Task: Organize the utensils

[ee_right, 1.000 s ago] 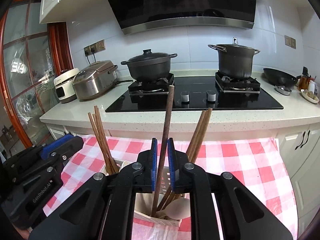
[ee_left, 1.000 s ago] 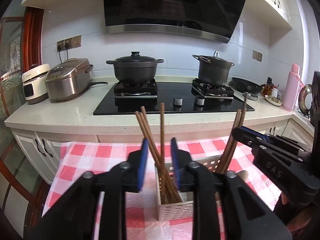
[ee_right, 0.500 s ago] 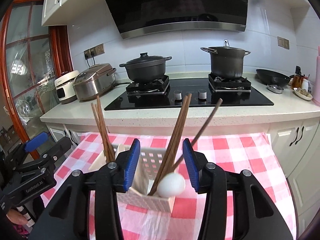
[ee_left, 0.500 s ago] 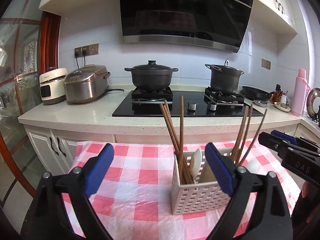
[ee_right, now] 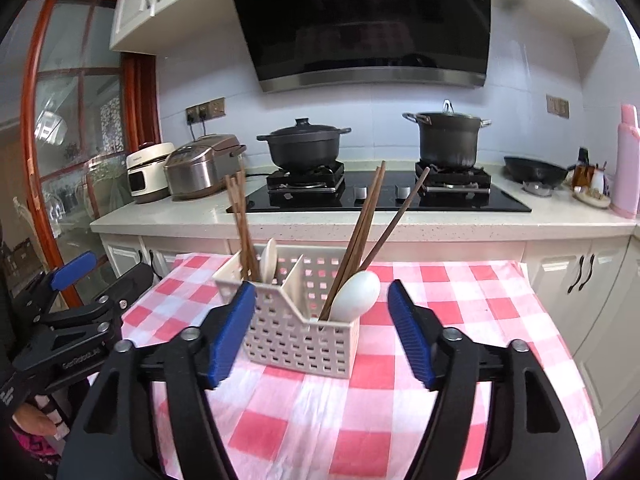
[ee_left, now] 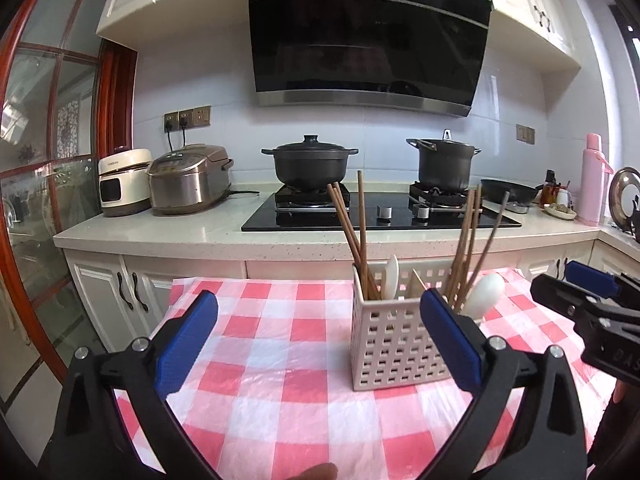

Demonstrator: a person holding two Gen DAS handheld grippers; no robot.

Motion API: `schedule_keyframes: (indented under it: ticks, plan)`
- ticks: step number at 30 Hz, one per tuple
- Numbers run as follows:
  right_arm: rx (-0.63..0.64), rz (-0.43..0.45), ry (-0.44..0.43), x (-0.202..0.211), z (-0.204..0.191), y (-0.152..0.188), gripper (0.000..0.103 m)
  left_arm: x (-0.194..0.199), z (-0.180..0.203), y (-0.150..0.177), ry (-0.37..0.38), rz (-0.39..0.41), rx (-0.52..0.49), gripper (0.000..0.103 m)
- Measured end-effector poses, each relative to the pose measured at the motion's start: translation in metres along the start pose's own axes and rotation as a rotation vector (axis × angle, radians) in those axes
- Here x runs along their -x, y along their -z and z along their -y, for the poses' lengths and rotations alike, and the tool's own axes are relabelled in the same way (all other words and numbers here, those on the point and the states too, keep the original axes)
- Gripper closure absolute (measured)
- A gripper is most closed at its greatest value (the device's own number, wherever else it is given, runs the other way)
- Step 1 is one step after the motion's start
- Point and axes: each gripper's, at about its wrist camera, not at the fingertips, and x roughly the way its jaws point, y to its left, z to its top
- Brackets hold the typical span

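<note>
White perforated basket (ee_left: 394, 344), two compartments split by a divider, standing upright on the tabletop (ee_left: 280, 380) under a pink-and-white checked cloth. Left compartment: a bundle of brown chopsticks (ee_left: 352, 232) leaning against the wall, plus one white spoon (ee_left: 392, 274) with only its end showing. Right compartment: further chopsticks (ee_right: 362, 236) fanned toward the stove, one darker stick tilted farthest out, and a second white spoon (ee_right: 356, 294) with its bowl up over the rim. Left gripper (ee_left: 318, 342): blue-padded fingers wide apart, nothing between them, set near the basket on its left and not touching it. Right gripper (ee_right: 322, 336): fingers likewise spread wide and empty, the basket seen between them, no contact. Beyond the basket: counter with black stove (ee_right: 380, 200), two dark lidded pots (ee_right: 304, 146), rice cooker (ee_left: 188, 180).
</note>
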Motion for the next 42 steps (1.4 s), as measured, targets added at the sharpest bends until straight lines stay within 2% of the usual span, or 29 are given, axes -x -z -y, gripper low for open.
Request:
schedule_keyframes:
  ticks: [4, 6, 11, 18, 23, 29, 42]
  plan:
    - [0.003, 0.015, -0.002, 0.018, -0.005, 0.013, 0.029, 0.014, -0.007, 0.008, 0.013, -0.003, 0.012, 0.005]
    - [-0.007, 0.021, -0.008, 0.026, -0.006, 0.017, 0.027, 0.02, -0.011, 0.011, 0.051, -0.019, 0.041, 0.005]
    - [-0.034, 0.016, -0.037, 0.042, -0.006, 0.02, 0.022, 0.033, -0.011, 0.014, 0.087, -0.051, 0.034, 0.005]
    - [-0.031, 0.031, 0.006, 0.056, 0.0, 0.015, 0.02, 0.049, -0.003, 0.007, 0.128, -0.045, 0.033, 0.005]
    - [-0.031, 0.045, 0.01, 0.066, 0.002, 0.011, 0.019, 0.058, 0.002, 0.003, 0.126, -0.028, 0.012, 0.005]
    - [-0.004, 0.05, 0.016, 0.069, -0.002, 0.01, 0.019, 0.061, 0.002, 0.002, 0.149, -0.037, 0.025, 0.005]
    - [-0.006, 0.046, 0.017, 0.072, 0.001, 0.013, 0.019, 0.067, 0.005, 0.005, 0.138, -0.049, 0.004, 0.005]
